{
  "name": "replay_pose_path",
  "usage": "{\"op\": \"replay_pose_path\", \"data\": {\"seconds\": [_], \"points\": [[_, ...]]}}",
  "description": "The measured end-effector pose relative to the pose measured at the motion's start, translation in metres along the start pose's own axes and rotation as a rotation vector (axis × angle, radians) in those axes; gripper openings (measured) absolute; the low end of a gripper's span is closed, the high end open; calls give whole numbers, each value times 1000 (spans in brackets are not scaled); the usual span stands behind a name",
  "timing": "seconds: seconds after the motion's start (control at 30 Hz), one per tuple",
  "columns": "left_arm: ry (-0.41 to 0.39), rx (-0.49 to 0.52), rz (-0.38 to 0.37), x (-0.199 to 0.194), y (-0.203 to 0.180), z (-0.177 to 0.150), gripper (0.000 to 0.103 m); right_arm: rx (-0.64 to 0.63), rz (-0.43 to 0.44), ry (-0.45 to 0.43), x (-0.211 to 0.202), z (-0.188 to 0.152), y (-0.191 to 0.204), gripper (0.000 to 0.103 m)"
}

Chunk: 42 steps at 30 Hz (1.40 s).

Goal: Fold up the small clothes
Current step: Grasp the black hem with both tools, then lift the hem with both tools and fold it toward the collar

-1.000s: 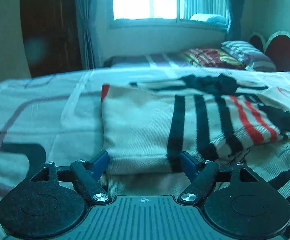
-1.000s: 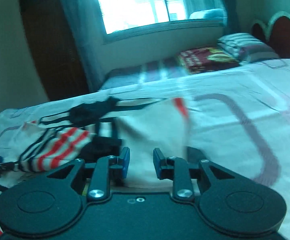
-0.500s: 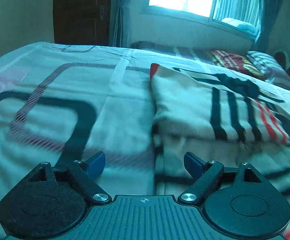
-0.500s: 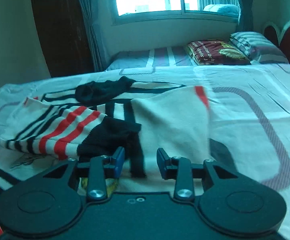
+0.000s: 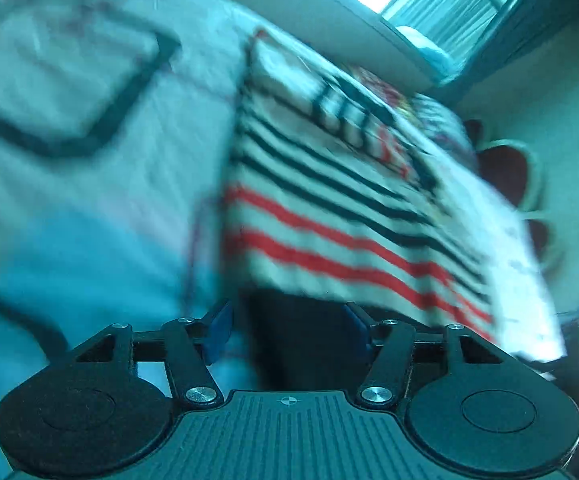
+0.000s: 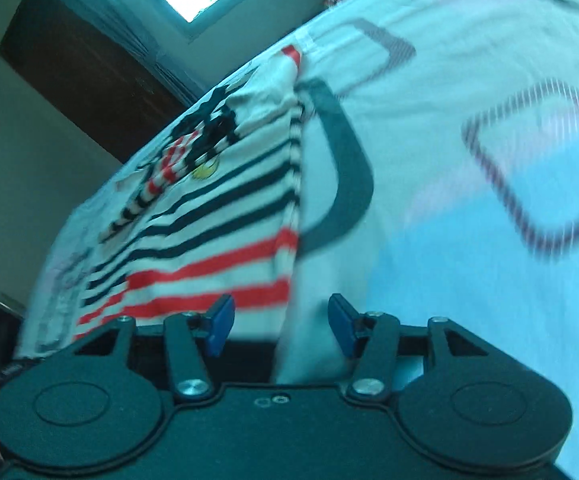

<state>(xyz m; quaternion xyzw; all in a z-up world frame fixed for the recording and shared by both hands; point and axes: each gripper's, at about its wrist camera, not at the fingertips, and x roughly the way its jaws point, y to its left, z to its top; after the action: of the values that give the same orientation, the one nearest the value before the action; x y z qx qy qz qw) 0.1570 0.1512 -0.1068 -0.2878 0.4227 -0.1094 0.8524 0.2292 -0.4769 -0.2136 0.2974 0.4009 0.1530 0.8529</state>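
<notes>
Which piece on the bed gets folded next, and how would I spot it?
Start at the bed sheet, pale with big rounded-square outlines. On it, just ahead of both tongs, lies a cream striped garment with its near hem facing the cameras. It stands apart by thin dark stripes higher up, broad red stripes near the hem, and another folded piece lying on its far end.
</notes>
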Motion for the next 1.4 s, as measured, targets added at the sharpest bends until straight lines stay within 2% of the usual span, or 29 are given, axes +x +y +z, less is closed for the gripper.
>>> {"op": "replay_pose_path", "data": {"seconds": [0.07, 0.17, 0.3, 0.37, 0.4, 0.47, 0.5, 0.57, 0.63, 0.67, 0.8, 0.93, 0.97, 1.03, 1.1, 1.2, 1.3, 1.4], "points": [[2, -36, -55, -3, 6, -11, 59, 14, 34, 10, -5, -18, 2, 52], [8, -165, -158, 1, 21, -21, 59, 35, 63, 13, -8, -32, 5, 52], [-1, -143, -187, 10, 20, -20, 59, 63, 106, 26, -2, -33, 6, 47], [-6, -133, -192, 15, 18, -18, 58, 69, 141, 51, 3, -32, 6, 27], [-8, -129, -187, 16, 17, -18, 55, 74, 139, 63, 8, -32, 5, 24], [-9, -115, -165, 16, 15, -18, 43, 87, 143, 65, 15, -33, 4, 18], [-10, -115, -156, 17, 15, -18, 40, 91, 147, 62, 16, -35, 4, 17], [-16, -92, -117, 18, 14, -18, 20, 80, 130, 60, 17, -35, 6, 10], [-30, -75, -97, 18, 13, -20, 8, 55, 114, 58, 16, -34, 8, 7], [-50, -68, -92, 15, 11, -21, 6, 37, 105, 48, 13, -33, 10, 7], [-211, -99, -171, -14, 8, -20, 5, -83, 175, -67, -22, -23, 34, 6], [-314, -97, -220, -31, 13, -21, 5, -170, 169, -133, -45, -22, 42, 6], [-303, -114, -205, -26, 21, -23, 5, -167, 146, -121, -39, -25, 36, 6], [-221, -161, -126, -7, 37, -29, 5, -110, 63, -40, -18, -30, 15, 6], [-190, -159, -116, 2, 40, -37, 5, -74, 62, -15, -13, -36, 9, 6], [-210, -176, -132, 1, 39, -36, 5, -111, 72, -29, -14, -35, 19, 6], [-221, -176, -136, 2, 35, -30, 5, -97, 26, -29, -9, -31, 20, 6], [-267, -153, -180, -11, 20, -20, 5, -118, 41, -69, -18, -25, 29, 6]]}}
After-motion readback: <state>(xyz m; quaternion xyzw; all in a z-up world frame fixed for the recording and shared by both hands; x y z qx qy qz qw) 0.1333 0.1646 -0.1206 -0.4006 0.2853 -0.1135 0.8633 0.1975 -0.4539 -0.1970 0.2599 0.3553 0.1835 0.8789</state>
